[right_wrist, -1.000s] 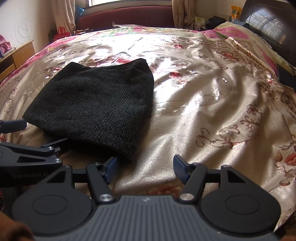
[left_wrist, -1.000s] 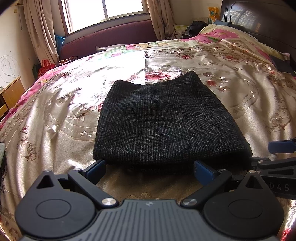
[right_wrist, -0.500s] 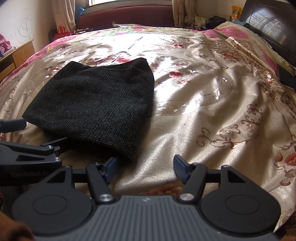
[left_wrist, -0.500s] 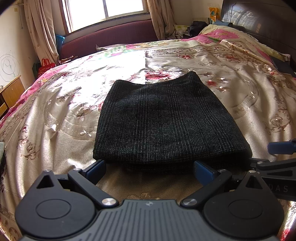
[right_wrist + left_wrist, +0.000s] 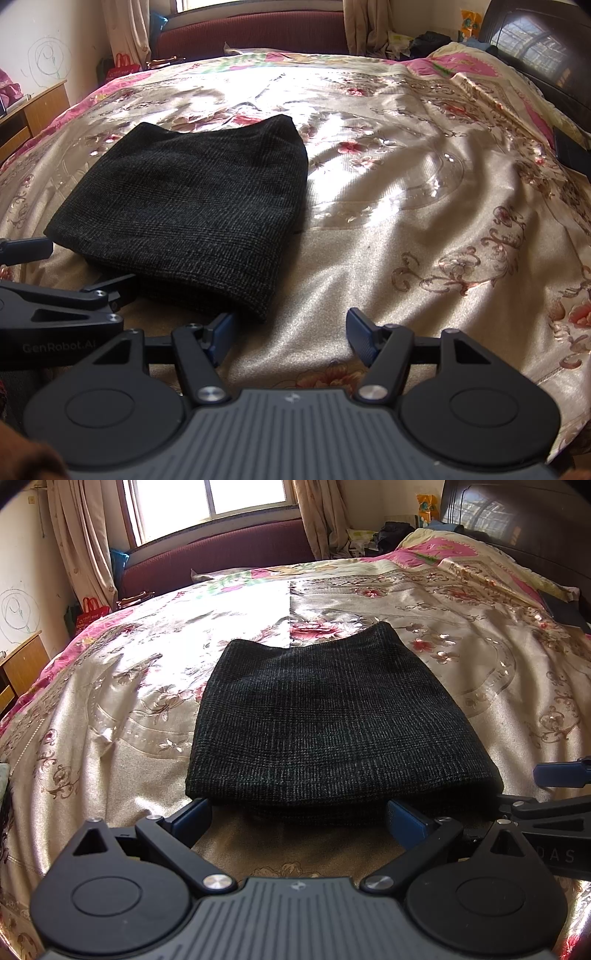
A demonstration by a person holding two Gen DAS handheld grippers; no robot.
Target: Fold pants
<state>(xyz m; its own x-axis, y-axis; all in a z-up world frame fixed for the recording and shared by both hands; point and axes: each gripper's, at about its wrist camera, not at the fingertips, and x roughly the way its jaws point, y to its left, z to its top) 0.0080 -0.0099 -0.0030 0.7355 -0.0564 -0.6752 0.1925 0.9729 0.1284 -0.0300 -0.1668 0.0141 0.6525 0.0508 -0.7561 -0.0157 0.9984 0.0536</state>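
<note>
The dark checked pants (image 5: pixel 328 720) lie folded into a thick rectangular stack on the flowered satin bedspread (image 5: pixel 110 716). My left gripper (image 5: pixel 299 818) stands open just short of the stack's near edge, nothing between its blue pads. The right gripper (image 5: pixel 291 332) is open too, hovering over bare bedspread off the stack's near right corner; its left pad sits close beside that corner of the pants (image 5: pixel 192 206). Each gripper shows at the side of the other's view.
The bed fills both views; a dark headboard (image 5: pixel 517 513) rises at the right. A maroon sofa (image 5: pixel 221 554) stands under the window, a wooden cabinet (image 5: pixel 22 664) at the left. A dark flat object (image 5: pixel 572 151) lies at the bed's right edge.
</note>
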